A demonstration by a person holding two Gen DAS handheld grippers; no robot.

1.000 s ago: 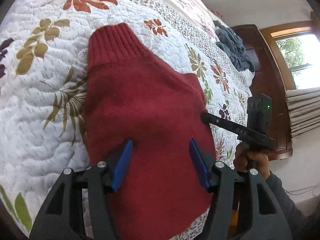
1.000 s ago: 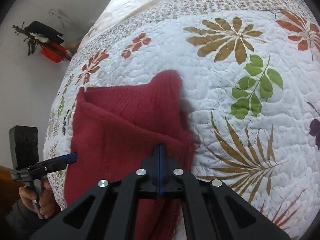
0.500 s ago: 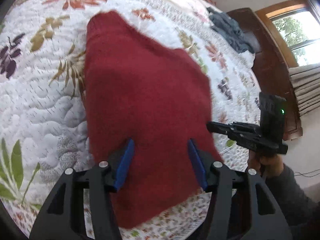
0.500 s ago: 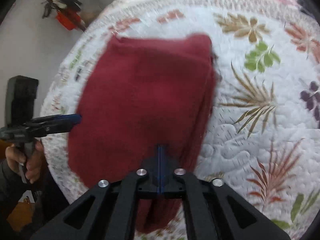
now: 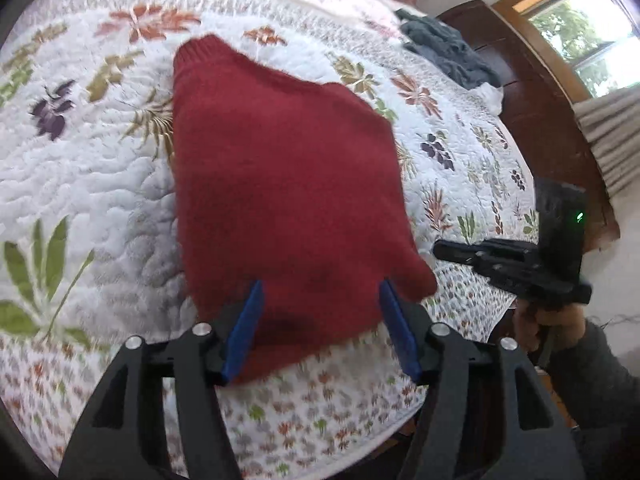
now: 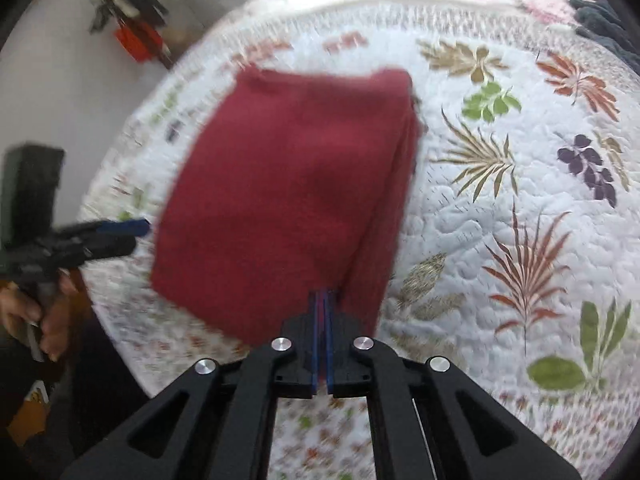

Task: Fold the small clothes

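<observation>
So this is a bedroom, with a bed under a white quilted bedspread [image 5: 80,184] printed with coloured leaves, dark wooden furniture and a bright window off to one side.

Starting at the right tool [image 6: 320,312]: its blue pads are pressed together, and the near edge of the dark red knitted sweater [image 6: 288,184] runs right up to them. It looks clamped on that edge, though the frame is blurry and the fabric between the pads isn't clearly visible. The left tool [image 5: 320,320] has its jaws wide apart, hovering over the sweater's near end and holding nothing. The sweater itself lies on the bedspread near the bed's edge, folded into a rough rectangle with its ribbed end pointing away. Farther off there's a crumpled grey-blue garment [image 5: 448,52] by the woodwork.

What could go wrong, in my opinion:
- Only one tool seems to have a hold, at one spot. Pulling from there could drag the stacked layers sideways and undo the fold.
- Knit is soft and stretchy, so a thin pinch may slip out.
- The near end sits close to the bed's edge, so a tug that way might slide it off.
- The quilt has some grip, so the bottom layer may bunch.
</observation>
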